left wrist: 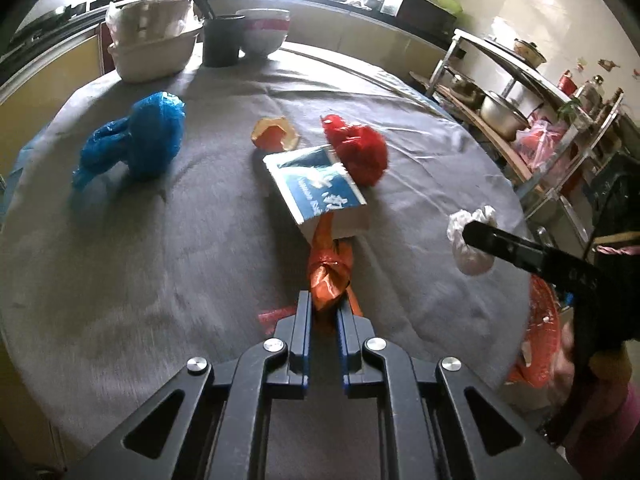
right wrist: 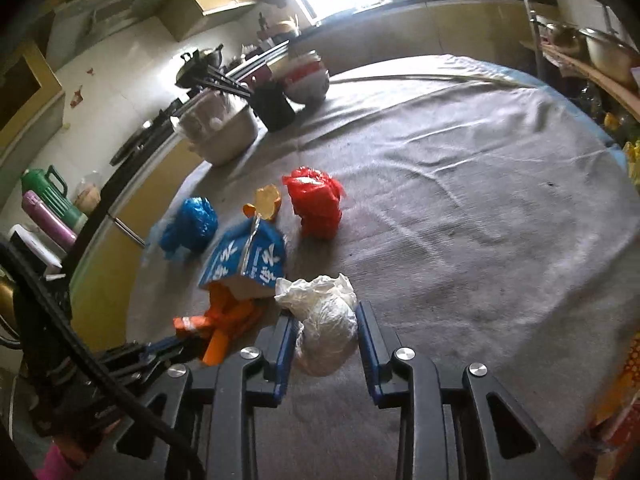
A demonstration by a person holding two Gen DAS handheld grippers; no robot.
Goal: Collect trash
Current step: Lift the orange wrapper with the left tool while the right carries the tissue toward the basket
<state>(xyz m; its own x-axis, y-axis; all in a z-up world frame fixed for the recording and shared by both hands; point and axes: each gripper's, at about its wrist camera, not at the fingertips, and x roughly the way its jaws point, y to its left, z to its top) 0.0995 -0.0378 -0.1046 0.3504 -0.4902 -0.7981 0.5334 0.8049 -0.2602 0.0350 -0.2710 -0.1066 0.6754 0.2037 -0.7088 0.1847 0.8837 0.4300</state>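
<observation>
Up close, a round table [left wrist: 132, 248] draped in a coarse grey cloth holds scattered trash. The left gripper [left wrist: 325, 312] has its two blue-edged black fingers closed nearly together, pinching the knotted end of a crinkled orange plastic bag [left wrist: 330, 272] that lies on the cloth near the table's front edge. The bag's far end runs under a tilted blue and white carton [left wrist: 316, 184] with a torn cardboard side. Just beyond the carton sit a crumpled red plastic bag [left wrist: 358, 148], a small orange and tan scrap [left wrist: 275, 133] of curled peel-like shape, and, well to the left, a bunched blue plastic bag [left wrist: 136, 140]. The right gripper [right wrist: 327, 332] has its fingers pressed against both sides of a wrinkled, translucent white plastic bag [right wrist: 326, 320] rolled into a ball. At the far edge stand a beige basin [left wrist: 154, 54], a dark cup [left wrist: 222, 40] of chopsticks and a white bowl [left wrist: 264, 32].
</observation>
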